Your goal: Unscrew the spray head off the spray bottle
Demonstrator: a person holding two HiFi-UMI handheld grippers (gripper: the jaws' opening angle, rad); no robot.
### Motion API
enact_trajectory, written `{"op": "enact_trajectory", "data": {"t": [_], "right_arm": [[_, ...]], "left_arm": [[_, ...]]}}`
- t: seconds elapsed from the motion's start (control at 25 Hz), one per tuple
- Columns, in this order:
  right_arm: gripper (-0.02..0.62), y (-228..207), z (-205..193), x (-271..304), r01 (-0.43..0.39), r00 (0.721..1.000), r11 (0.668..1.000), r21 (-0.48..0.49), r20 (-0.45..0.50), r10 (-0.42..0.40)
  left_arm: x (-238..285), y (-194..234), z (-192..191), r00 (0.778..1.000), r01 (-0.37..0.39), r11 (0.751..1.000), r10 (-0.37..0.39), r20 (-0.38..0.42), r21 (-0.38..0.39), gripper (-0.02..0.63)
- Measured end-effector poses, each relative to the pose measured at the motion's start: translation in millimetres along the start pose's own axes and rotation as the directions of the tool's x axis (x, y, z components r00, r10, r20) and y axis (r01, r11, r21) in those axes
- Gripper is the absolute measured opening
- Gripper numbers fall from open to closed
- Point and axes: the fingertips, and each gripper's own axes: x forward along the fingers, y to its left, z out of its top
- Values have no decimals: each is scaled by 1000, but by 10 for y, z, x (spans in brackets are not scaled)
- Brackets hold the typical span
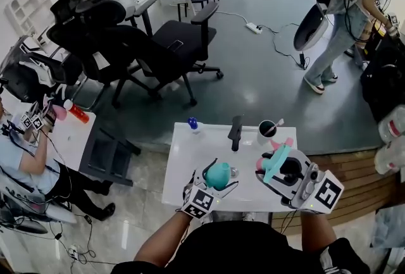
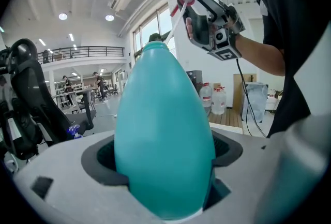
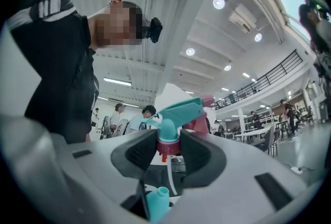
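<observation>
My left gripper (image 1: 214,185) is shut on the teal spray bottle (image 1: 219,174) and holds it over the white table (image 1: 183,165). In the left gripper view the egg-shaped bottle (image 2: 163,135) fills the gap between the jaws, neck pointing away. The right gripper (image 1: 273,168) is shut on the pink-and-teal spray head (image 1: 277,157), which is off the bottle and held to its right. The right gripper view shows the pads clamped on the head's pink collar (image 3: 168,146), the thin dip tube (image 3: 169,176) hanging free, and the bottle's open neck (image 3: 156,202) below.
On the table's far edge stand a black cup (image 1: 266,130), a black upright object (image 1: 235,132) and a small blue-capped bottle (image 1: 193,123). Black office chairs (image 1: 126,38) stand beyond. A person (image 1: 345,19) walks at the far right; another (image 1: 25,159) sits at the left.
</observation>
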Motion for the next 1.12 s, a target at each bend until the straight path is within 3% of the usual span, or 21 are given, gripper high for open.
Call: {"op": "enact_trajectory", "data": {"t": [0.2, 0.36, 0.76, 0.92, 1.12], "right_arm": [[143, -119, 25, -98, 69, 998, 997, -40, -10, -69], [143, -253, -92, -121, 126, 992, 991, -51, -4, -127], [143, -452, -787, -257, 269, 958, 961, 57, -117, -261], [143, -465, -995, -282, 302, 944, 951, 68, -159, -288], [141, -446, -1131, -328, 334, 922, 942, 15, -214, -323]], "left_arm": [[-38, 160, -81, 999, -43, 999, 42, -15, -23, 462], [-113, 277, 77, 997, -75, 997, 75, 17, -17, 462], [-574, 497, 1114, 958, -164, 986, 154, 242, 22, 463], [-635, 539, 1173, 950, -177, 984, 167, 264, 15, 463], [-661, 528, 1127, 951, -195, 980, 181, 251, 32, 462]]}}
